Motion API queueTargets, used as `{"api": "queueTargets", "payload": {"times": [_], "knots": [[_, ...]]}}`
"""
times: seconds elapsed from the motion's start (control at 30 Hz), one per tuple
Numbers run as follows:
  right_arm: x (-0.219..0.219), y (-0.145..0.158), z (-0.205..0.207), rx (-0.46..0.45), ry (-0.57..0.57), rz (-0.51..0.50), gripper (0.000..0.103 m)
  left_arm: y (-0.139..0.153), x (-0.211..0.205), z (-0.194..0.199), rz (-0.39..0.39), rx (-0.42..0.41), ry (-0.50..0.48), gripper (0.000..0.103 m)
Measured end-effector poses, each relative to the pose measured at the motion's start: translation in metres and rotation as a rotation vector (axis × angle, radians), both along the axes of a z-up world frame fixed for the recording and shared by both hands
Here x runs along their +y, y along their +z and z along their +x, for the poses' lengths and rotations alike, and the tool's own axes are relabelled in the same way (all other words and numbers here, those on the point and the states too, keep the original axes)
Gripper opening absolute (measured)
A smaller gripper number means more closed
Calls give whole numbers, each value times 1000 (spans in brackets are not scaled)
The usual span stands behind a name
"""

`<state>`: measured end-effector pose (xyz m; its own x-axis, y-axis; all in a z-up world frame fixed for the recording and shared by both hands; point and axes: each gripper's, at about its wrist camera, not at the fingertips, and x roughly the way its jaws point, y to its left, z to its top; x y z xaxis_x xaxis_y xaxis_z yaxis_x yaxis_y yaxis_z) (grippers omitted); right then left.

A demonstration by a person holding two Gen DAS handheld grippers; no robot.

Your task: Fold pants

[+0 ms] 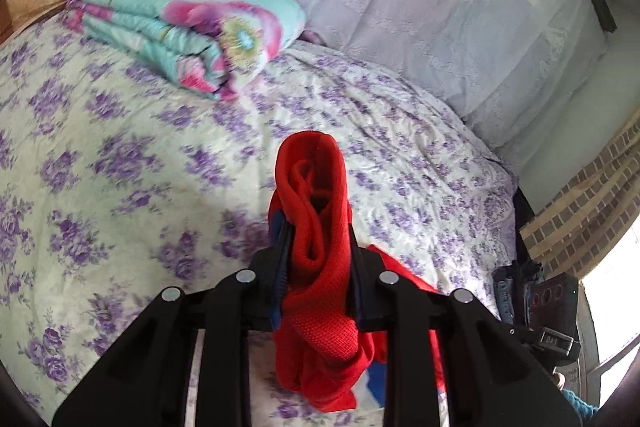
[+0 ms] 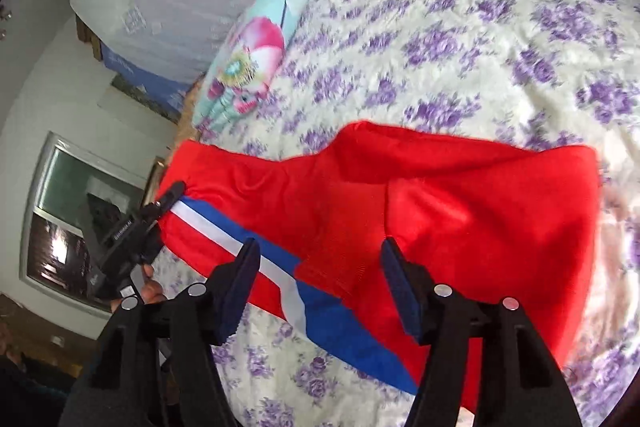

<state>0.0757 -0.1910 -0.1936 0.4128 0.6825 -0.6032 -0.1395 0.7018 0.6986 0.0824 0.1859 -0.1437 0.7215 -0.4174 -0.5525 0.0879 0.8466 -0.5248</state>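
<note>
Purple-flowered bedsheet (image 2: 480, 47) carries red pants (image 2: 440, 195), left gripper (image 1: 318, 227) clamping bunched fabric, right gripper (image 2: 320, 267) spread wide.

White letters "DAS" sit on a small black device (image 1: 554, 341) beside the bed; other lettering is too blurred to read

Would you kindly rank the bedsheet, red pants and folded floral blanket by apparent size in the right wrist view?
1. Bedsheet, largest.
2. Red pants, though nearness to the camera inflates them.
3. Folded floral blanket, smallest, lying farther away.
</note>
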Motion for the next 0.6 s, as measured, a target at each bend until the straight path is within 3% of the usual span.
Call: {"api": "queueTargets", "payload": {"times": [0.13, 0.27, 0.43, 0.6], "knots": [[-61, 20, -25, -39, -99, 32, 69, 41, -75, -5, 62, -97, -133, 22], [-121, 15, -54, -25, -220, 78, 70, 51, -172, -14, 119, -137, -301, 22], [-169, -4, -85, 11, -286, 98, 70, 4, -282, -23, 228, -61, -454, 22], [-187, -19, -94, 30, -292, 93, 70, -60, -343, -35, 387, 29, -527, 22]]}}
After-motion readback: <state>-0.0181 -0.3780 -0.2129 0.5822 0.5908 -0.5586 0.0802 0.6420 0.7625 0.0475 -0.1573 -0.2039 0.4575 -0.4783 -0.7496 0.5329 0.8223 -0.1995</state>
